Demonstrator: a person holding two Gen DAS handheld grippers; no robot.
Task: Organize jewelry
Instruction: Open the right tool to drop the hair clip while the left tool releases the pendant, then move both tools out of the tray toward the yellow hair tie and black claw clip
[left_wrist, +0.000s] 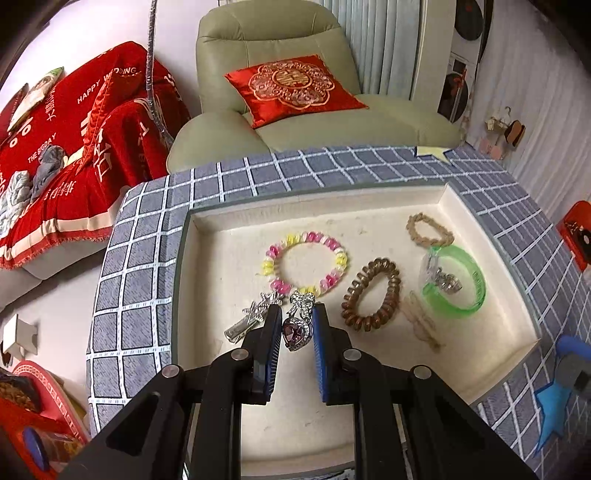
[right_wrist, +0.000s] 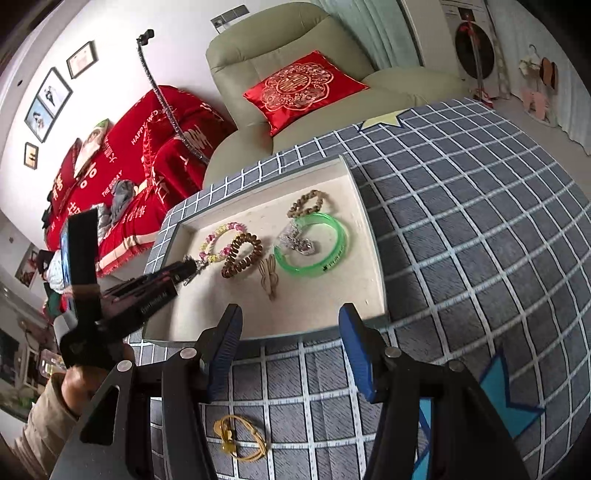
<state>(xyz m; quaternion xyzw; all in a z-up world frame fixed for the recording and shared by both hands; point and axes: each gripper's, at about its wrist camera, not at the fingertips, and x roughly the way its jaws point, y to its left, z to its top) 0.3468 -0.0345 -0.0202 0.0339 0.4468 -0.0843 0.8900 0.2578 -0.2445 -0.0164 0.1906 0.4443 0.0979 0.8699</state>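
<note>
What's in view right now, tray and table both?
tray: 1, cream, on checked cloth
bead bracelet: 1, pink-yellow-white, tray left
spiral hair tie: 1, brown, tray centre
bangle: 1, green, tray right
braided band: 1, tan, tray far right
silver brooch: 1, inside bangle
hair clip: 1, silver, tray left
heart pendant: 1, purple, between left jaws
cord bracelet: 1, yellow, on cloth
left gripper: shut on pendant
right gripper: open, empty

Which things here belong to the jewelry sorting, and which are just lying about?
Job:
cream felt tray
purple heart rhinestone pendant
pastel beaded bracelet
brown spiral hair tie
translucent green plastic bangle
yellow cord bracelet

Lying about:
red embroidered cushion
beige armchair
</note>
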